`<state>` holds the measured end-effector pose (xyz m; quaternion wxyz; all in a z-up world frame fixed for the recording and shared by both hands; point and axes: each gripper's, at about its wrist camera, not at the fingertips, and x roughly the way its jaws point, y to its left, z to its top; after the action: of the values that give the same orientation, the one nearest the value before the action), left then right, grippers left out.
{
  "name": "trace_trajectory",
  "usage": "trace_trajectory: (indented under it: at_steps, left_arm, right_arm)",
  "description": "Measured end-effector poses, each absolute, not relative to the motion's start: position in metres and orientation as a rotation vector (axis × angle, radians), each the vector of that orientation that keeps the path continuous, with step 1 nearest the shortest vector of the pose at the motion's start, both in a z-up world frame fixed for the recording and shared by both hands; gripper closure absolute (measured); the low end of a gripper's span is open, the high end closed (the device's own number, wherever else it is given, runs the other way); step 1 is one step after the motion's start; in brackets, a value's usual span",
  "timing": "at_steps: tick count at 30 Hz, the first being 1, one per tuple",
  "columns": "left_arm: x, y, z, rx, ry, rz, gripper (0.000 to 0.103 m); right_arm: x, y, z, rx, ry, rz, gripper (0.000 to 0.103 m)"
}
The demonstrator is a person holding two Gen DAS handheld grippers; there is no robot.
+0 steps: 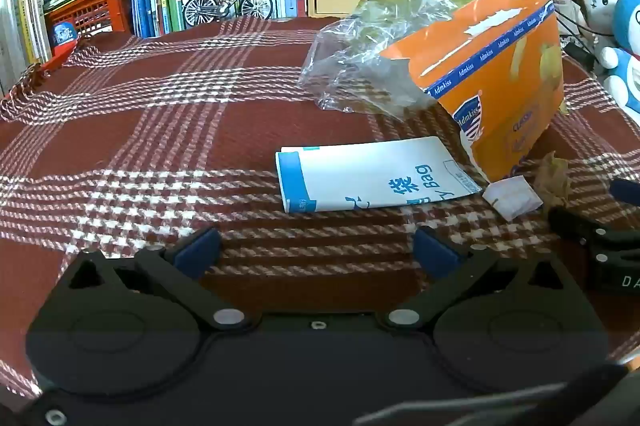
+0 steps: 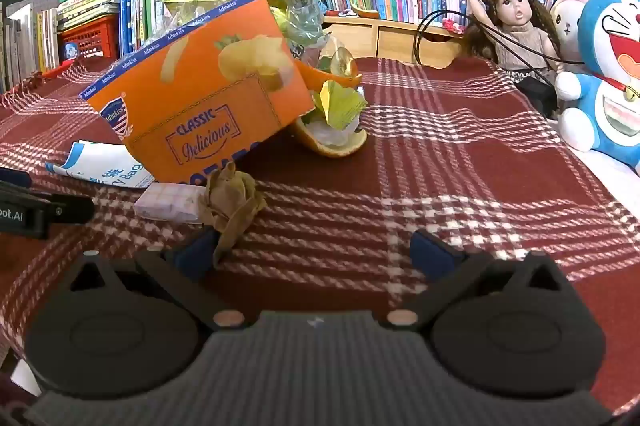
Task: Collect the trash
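Right wrist: brown wrapper (image 2: 232, 203) touching left-hand tong.

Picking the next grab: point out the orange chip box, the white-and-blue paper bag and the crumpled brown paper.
orange chip box (image 2: 208, 93), right wrist view, front panel.
white-and-blue paper bag (image 1: 372, 173), left wrist view, flat white face.
crumpled brown paper (image 2: 232, 201), right wrist view, middle of the wad.

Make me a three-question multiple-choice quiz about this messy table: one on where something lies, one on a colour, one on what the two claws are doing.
1. Where is the white-and-blue paper bag?
A. flat on the cloth beside the snack box
B. on the bookshelf
C. in the doll's lap

2. What colour is the snack box?
A. green
B. orange
C. black

3. How are the left gripper and right gripper?
A. both clamped on trash
B. one holding the box
C. both open and empty

Answers: A, it lies flat by the box; B, orange faces; C, nothing between the fingers.
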<state>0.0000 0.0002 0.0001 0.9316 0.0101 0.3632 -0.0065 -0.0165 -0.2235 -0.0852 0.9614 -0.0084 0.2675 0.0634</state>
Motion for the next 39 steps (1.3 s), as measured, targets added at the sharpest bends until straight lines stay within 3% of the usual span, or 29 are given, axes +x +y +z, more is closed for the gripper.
trace_trajectory:
  at_steps: [39]
  left_arm:
    - [-0.0002,0.0001,0.0001,0.024,0.737,-0.012,0.000]
  right_arm:
    - [-0.0156,-0.2237,-0.0848,-0.017,0.551,0.129,0.000]
